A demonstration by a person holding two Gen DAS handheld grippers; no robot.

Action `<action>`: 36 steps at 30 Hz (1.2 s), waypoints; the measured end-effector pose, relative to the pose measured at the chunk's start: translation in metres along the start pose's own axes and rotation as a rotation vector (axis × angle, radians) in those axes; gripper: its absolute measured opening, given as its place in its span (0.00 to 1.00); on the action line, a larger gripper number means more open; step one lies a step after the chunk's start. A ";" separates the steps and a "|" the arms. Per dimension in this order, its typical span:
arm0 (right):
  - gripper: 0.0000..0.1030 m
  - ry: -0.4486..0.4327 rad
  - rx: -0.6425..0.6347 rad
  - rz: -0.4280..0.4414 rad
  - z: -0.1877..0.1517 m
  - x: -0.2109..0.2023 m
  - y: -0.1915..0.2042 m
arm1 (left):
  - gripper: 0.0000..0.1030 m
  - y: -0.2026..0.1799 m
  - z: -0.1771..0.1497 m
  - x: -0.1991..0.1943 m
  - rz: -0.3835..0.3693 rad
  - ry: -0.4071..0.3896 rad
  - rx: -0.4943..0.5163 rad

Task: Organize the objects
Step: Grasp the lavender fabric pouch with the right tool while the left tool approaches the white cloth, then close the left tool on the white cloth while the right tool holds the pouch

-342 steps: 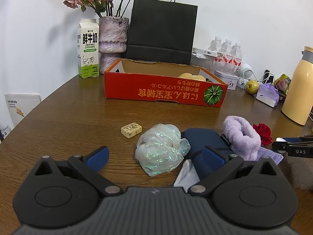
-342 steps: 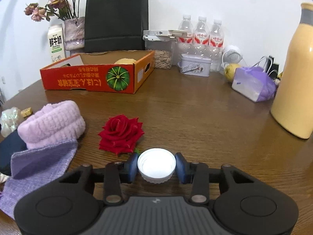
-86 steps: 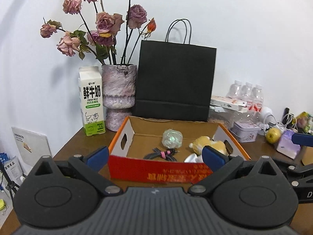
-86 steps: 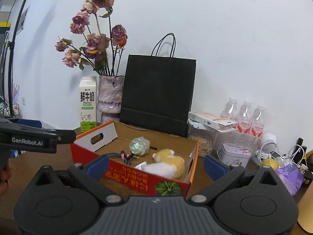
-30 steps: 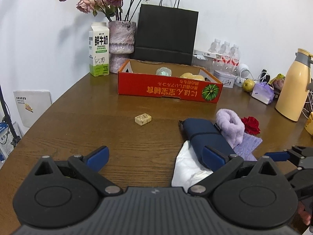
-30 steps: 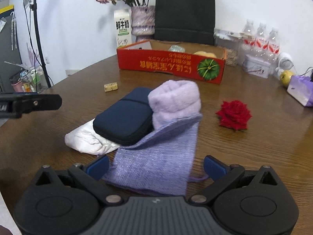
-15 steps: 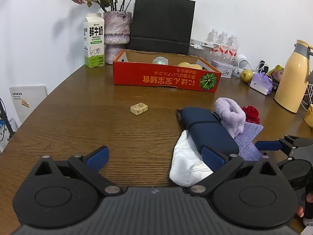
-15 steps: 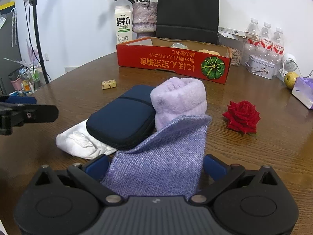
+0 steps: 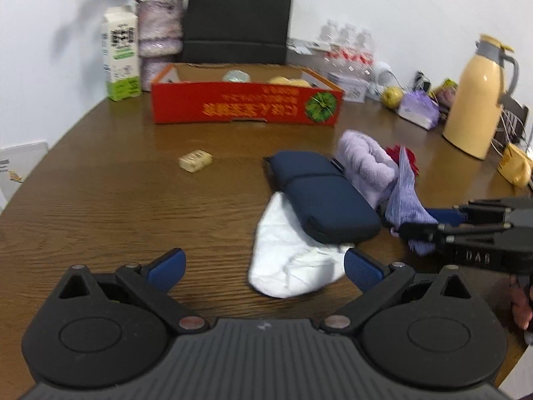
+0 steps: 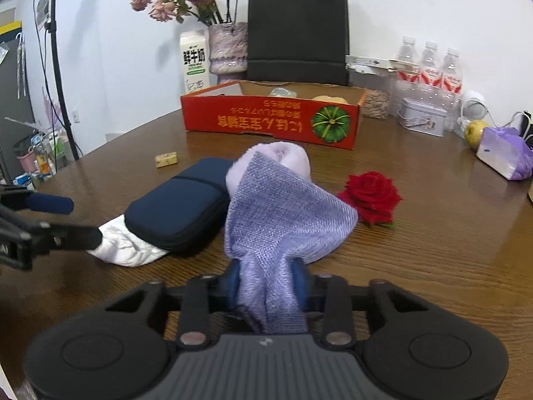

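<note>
Right gripper (image 10: 266, 286) is clamped tight on the near end of the purple cloth (image 10: 283, 220), which is bunched and lifted, its long axis running away from the camera toward the fluffy lilac roll (image 10: 286, 155). Navy case (image 10: 180, 206) sits just left of it, lying diagonally over a white bag (image 10: 123, 246). Left gripper (image 9: 263, 268) is wide open, holding nothing, hovering near that bag. Red rose (image 10: 371, 196) is on the table (image 10: 433, 233), right of the cloth.
</note>
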State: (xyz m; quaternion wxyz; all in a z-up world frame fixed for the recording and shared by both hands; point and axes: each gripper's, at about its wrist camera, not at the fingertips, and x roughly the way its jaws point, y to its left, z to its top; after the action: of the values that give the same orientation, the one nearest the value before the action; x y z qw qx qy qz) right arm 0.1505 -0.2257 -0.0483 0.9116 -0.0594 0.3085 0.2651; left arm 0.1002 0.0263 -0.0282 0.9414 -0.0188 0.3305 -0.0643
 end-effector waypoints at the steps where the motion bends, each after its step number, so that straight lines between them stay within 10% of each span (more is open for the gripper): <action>1: 0.25 -0.001 0.002 -0.002 -0.001 -0.001 -0.001 | 1.00 -0.003 0.001 0.003 -0.007 0.009 0.010; 17: 0.26 -0.002 -0.006 -0.038 -0.004 -0.001 0.001 | 1.00 -0.029 0.006 0.043 0.065 0.052 0.049; 21: 0.27 -0.002 -0.007 -0.039 -0.004 -0.001 0.001 | 0.70 -0.027 0.003 0.032 0.081 0.008 0.043; 36: 0.28 -0.002 -0.008 -0.041 -0.004 -0.001 0.001 | 0.48 0.002 -0.007 -0.020 0.160 -0.102 0.086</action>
State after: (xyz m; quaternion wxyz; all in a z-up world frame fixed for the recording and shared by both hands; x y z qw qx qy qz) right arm 0.1474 -0.2259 -0.0509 0.9168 -0.0691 0.3053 0.2479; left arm 0.0802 0.0306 -0.0216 0.9590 0.0448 0.2797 -0.0018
